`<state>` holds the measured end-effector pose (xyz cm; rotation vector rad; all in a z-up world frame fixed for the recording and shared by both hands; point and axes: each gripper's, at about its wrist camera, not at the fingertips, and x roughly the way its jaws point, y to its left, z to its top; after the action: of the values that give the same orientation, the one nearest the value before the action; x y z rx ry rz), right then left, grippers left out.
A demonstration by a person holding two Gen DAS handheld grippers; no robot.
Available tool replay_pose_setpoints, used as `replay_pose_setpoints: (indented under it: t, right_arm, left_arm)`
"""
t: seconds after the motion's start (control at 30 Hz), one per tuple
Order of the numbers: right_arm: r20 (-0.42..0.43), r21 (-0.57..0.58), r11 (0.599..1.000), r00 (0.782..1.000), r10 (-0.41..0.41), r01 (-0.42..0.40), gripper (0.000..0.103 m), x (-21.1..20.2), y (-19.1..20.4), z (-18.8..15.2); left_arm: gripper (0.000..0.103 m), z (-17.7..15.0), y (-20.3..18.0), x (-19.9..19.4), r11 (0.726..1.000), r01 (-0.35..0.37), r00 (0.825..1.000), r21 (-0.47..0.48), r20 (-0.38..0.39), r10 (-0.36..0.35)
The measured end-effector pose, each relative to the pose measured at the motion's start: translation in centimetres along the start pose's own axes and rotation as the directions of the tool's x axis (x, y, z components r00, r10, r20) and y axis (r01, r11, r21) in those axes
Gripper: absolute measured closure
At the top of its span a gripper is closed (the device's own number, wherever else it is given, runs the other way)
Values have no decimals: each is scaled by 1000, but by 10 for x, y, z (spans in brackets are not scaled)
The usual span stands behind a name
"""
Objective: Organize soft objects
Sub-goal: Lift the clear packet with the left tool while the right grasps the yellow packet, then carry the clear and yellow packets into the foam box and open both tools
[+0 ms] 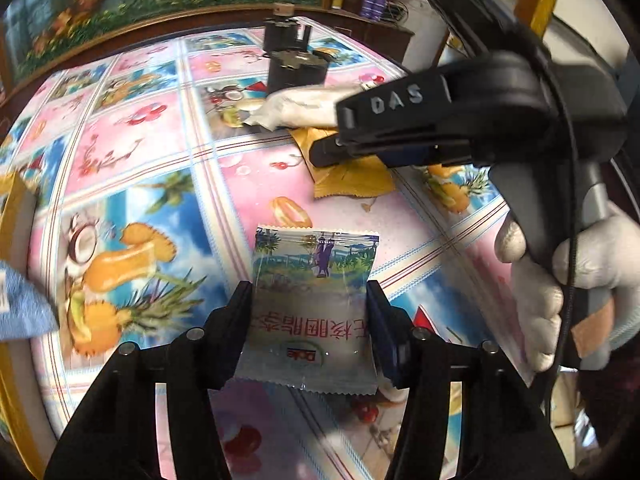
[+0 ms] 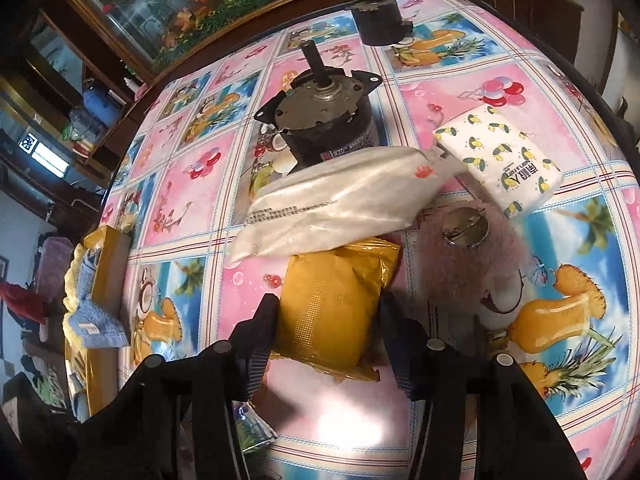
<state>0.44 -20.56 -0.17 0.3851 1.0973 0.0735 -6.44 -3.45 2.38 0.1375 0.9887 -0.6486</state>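
Note:
A clear printed snack packet lies flat on the patterned tablecloth. My left gripper is open, one finger at each side edge of the packet. In the right wrist view a yellow foil packet lies between the fingers of my open right gripper, its far end under a white pouch. From the left wrist view, the right gripper hangs low over the yellow packet, held by a white-gloved hand. A fuzzy pink pom and a lemon-print tissue pack lie to the right.
Two dark motors stand behind the pouch. A blue cloth hangs from a yellow box at the table's left edge. The table ends in a wooden rim at the back, before a painted panel.

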Motion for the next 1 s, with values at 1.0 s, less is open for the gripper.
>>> replay_pose_setpoints:
  t: [1.0]
  right_arm:
    - [-13, -362, 867, 932, 362, -342, 54, -53, 199, -51]
  left_arm:
    - [49, -92, 229, -161, 775, -368, 881, -514, 75, 468]
